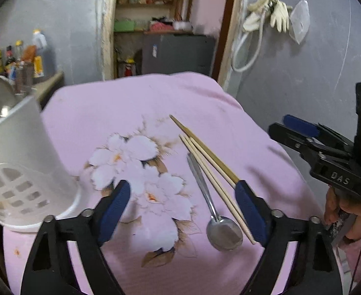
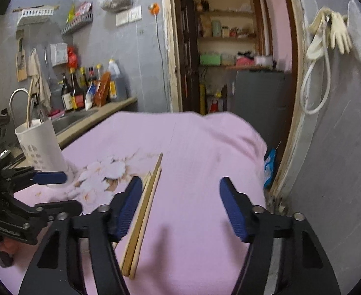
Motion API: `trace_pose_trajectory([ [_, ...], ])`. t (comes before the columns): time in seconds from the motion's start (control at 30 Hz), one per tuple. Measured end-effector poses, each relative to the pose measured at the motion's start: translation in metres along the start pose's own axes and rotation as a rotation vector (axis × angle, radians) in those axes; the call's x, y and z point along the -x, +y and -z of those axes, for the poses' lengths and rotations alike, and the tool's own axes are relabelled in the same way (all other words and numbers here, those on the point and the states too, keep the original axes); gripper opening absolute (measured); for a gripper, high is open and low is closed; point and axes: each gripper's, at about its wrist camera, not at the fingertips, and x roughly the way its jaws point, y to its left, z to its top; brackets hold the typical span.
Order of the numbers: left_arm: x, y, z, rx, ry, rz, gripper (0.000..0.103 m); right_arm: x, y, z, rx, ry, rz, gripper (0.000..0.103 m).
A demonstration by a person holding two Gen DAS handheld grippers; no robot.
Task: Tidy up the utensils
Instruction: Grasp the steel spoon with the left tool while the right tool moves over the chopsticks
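Lying at centre right on the pink cloth (image 1: 87, 113), the chopsticks (image 1: 205, 162) and spoon (image 1: 223, 231) are looking light, stiff and slippery; both grippers (image 1: 183, 211) (image 2: 180, 206) are hanging released; gripping mid-shaft is seeming best.

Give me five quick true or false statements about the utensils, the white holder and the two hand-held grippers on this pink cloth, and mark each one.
1. The spoon lies on the pink cloth beside the chopsticks. True.
2. The white utensil holder lies tipped on its side. False: it stands upright at the cloth's edge.
3. The left hand-held gripper clamps the spoon. False: its jaws are open, with the spoon and chopsticks between them.
4. The right hand-held gripper is open and holds nothing. True.
5. The chopsticks stand in the holder. False: these lie flat on the cloth.
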Motion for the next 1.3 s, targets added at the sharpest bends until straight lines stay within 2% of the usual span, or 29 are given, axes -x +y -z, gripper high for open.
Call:
trace_pose_trajectory([
  [0.07, -0.008, 0.0, -0.003, -0.002, 0.039, 0.021, 0.062, -0.006, 0.0, 0.001, 0.002, 0.031, -0.01, 0.049],
  [0.17, -0.027, 0.002, -0.007, 0.007, 0.117, 0.053, 0.048, -0.014, 0.001, 0.001, 0.009, 0.07, -0.028, 0.04],
  [0.2, -0.032, 0.002, -0.007, 0.011, 0.137, 0.059, 0.04, -0.016, 0.002, 0.0, 0.012, 0.083, -0.033, 0.039],
  [0.3, -0.049, 0.005, -0.009, 0.029, 0.206, 0.075, 0.028, -0.024, 0.002, 0.0, 0.013, 0.118, -0.046, 0.033],
  [0.63, -0.064, 0.005, -0.021, 0.012, 0.257, 0.073, 0.024, -0.04, 0.001, -0.001, 0.009, 0.194, -0.066, 0.026],
  [0.8, -0.068, -0.003, -0.021, -0.056, 0.274, 0.021, 0.012, -0.048, 0.004, 0.001, 0.017, 0.233, -0.076, 0.026],
  [0.9, -0.071, 0.0, -0.021, -0.039, 0.283, 0.007, 0.008, -0.053, 0.008, 0.002, 0.037, 0.258, -0.081, 0.026],
  [1.13, -0.059, 0.009, -0.012, -0.029, 0.265, -0.059, 0.007, -0.067, 0.024, 0.006, 0.094, 0.32, -0.098, 0.023],
  [1.3, -0.044, 0.018, -0.006, 0.005, 0.257, -0.064, 0.007, -0.077, 0.034, 0.004, 0.147, 0.342, -0.055, 0.02],
])
